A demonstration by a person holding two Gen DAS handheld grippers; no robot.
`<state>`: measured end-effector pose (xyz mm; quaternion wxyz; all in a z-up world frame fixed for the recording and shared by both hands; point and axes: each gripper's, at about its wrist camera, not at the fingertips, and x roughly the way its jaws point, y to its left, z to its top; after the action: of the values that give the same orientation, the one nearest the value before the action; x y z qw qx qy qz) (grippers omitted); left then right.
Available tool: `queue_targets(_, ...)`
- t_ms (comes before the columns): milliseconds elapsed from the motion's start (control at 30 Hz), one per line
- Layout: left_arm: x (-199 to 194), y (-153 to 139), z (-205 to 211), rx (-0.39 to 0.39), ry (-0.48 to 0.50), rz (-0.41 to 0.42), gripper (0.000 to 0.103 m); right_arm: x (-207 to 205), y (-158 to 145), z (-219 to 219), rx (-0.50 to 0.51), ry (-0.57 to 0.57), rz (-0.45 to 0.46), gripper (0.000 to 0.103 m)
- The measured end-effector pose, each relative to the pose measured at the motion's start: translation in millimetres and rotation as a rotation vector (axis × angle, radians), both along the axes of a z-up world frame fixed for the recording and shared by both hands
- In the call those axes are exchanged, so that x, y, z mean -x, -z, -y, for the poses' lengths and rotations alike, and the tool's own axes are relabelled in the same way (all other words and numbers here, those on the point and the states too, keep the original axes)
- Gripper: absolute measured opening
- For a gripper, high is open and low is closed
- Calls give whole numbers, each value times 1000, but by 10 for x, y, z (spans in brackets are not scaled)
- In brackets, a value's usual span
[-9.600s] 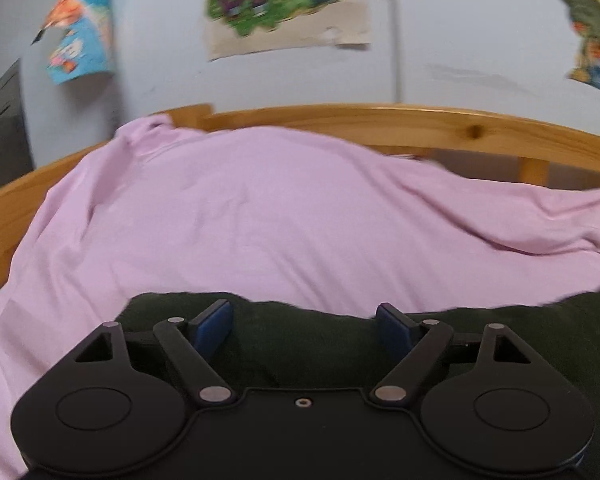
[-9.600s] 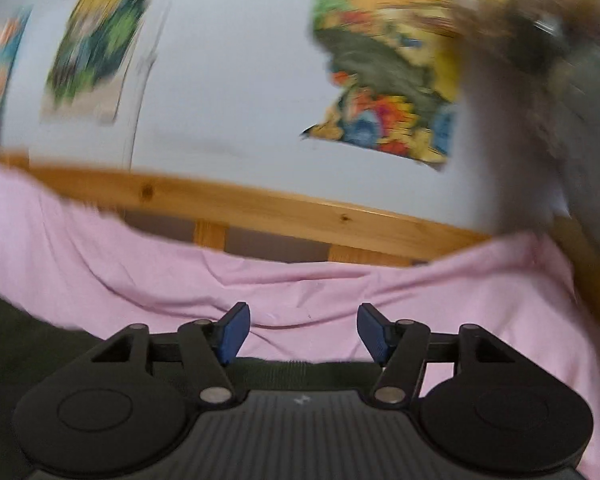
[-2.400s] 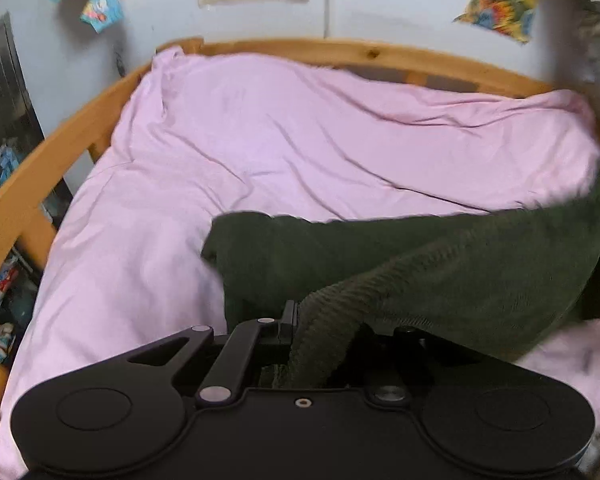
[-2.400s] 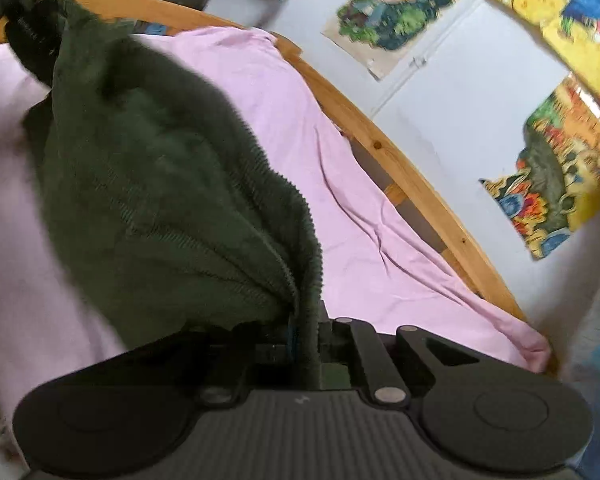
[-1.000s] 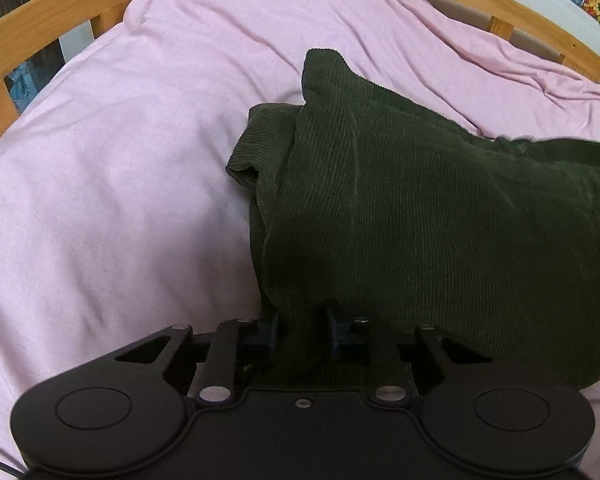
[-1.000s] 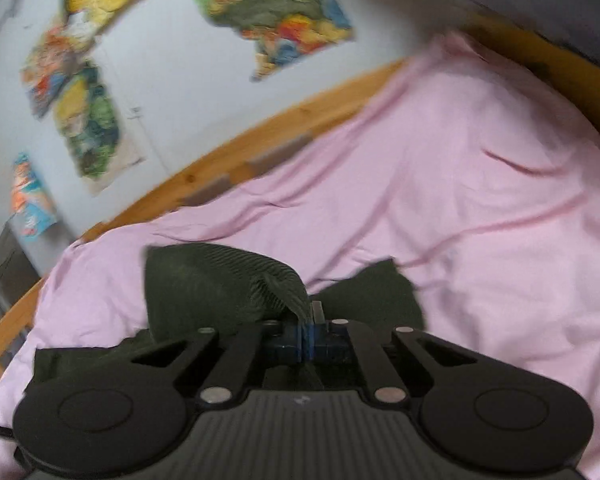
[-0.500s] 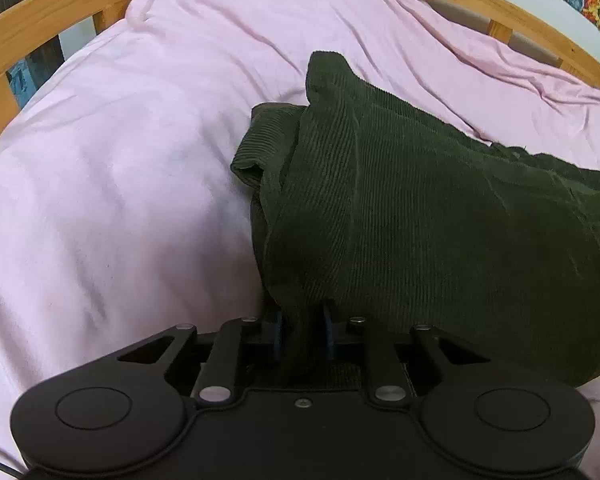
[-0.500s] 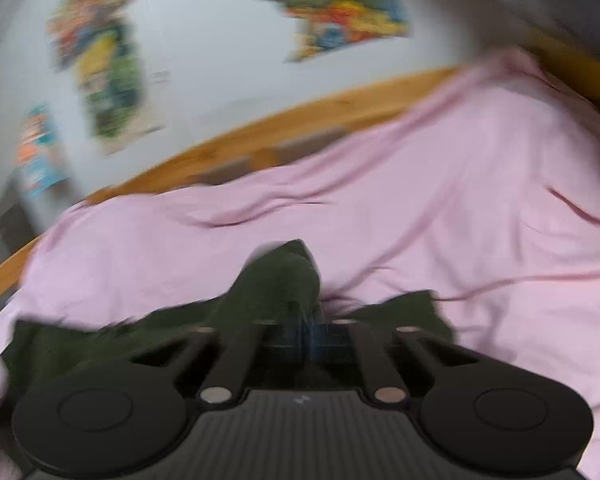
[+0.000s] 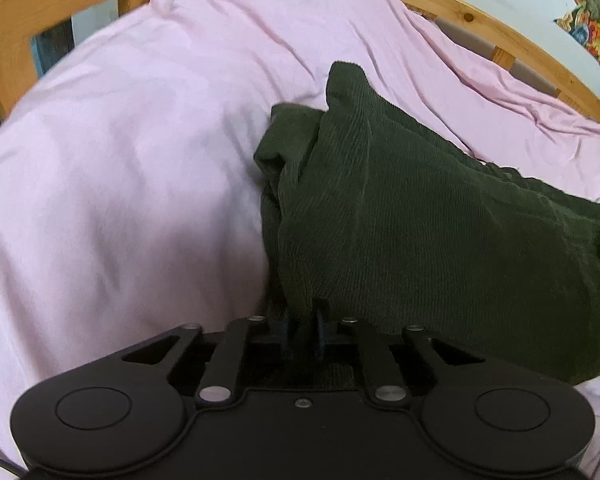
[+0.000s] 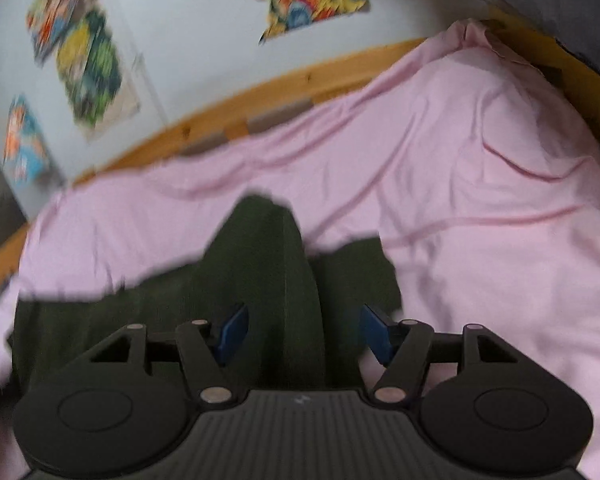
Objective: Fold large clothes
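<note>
Pink sheet (image 9: 120,160) over a wooden-railed bed (image 9: 480,20). Dark green corduroy garment (image 9: 420,220) lay bunched mid-bed. My left gripper (image 9: 302,330) pinched its near edge; my right gripper (image 10: 300,332) had just sprung open, cloth loose between the pads. Soft, floppy, moderately heavy, I judged; best taken at corners or hems.

black hand-held gripper (image 10: 302,334) bodies with round discs, silver pivot screws, blue finger pads (image 10: 232,332)

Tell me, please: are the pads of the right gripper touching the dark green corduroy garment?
Apart. In the right wrist view the right gripper has just been opening; its blue pads stand clear on both sides of the corduroy garment fold between them.
</note>
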<state>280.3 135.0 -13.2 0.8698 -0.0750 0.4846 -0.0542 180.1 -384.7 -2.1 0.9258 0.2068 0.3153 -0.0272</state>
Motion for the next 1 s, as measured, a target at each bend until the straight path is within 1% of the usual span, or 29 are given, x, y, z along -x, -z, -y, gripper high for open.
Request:
queue_targets(67,40,-1,-23,26,-3,-10,26,142,43,-11,-14,-39,-66,60)
queue_targets(100,62,1,-31,34,1,-15,27,189,59,-11,-24,-55,-89,54)
queue_targets(133,81,3,-33,38,6,-16,27,229,84,-10,-41,-72,-120,42)
queue_targets(167,98,6,-24,37,12,-16,26,240,122,-5,-58,-82,-151,35)
queue_targets(200,114,12,-11,35,20,-17,23,252,139,14,-70,-82,-160,20)
queue_targets(233,125,10,1,28,25,-13,17,250,158,39,-86,-76,-156,8)
queue_targets(300,159,-26,28,15,11,10,4,267,148,108,-140,-47,-136,6)
queue_targets(367,222,-104,6,12,-8,35,3,360,39,194,-216,-16,-93,5)
queue_targets(400,269,-171,-9,19,-21,52,3,420,-30,224,-239,-10,-68,5)
queue_targets(433,302,-218,-18,17,-24,64,0,464,-90,252,-247,-9,-52,4)
queue_targets(467,327,-253,-23,17,-18,66,0,528,-160,256,-234,-18,-42,4)
queue_targets(500,353,-256,-39,20,-8,53,0,560,-187,240,-197,-27,-48,4)
queue_targets(567,388,-198,-50,11,8,32,0,569,-129,231,-130,-42,-81,4)
queue_targets(600,391,-164,-26,1,20,29,0,559,-74,228,-113,-43,-103,0)
queue_targets(667,393,-119,-16,4,20,30,0,537,-52,201,-72,-35,-124,0)
queue_targets(733,376,-111,-15,15,13,28,1,505,-118,120,-14,-55,-90,7)
queue_targets(767,364,-106,-37,17,15,26,1,450,-178,55,34,-70,-67,12)
queue_targets(833,355,-104,-36,12,25,25,1,296,-257,-57,102,-116,-35,45)
queue_targets(900,366,-93,-42,9,26,27,1,40,-305,-174,172,-173,6,57)
queue_targets(933,372,-86,-39,8,25,29,1,-72,-313,-216,192,-193,12,59)
queue_targets(1000,386,-68,-43,10,23,32,1,-385,-299,-271,231,-207,29,59)
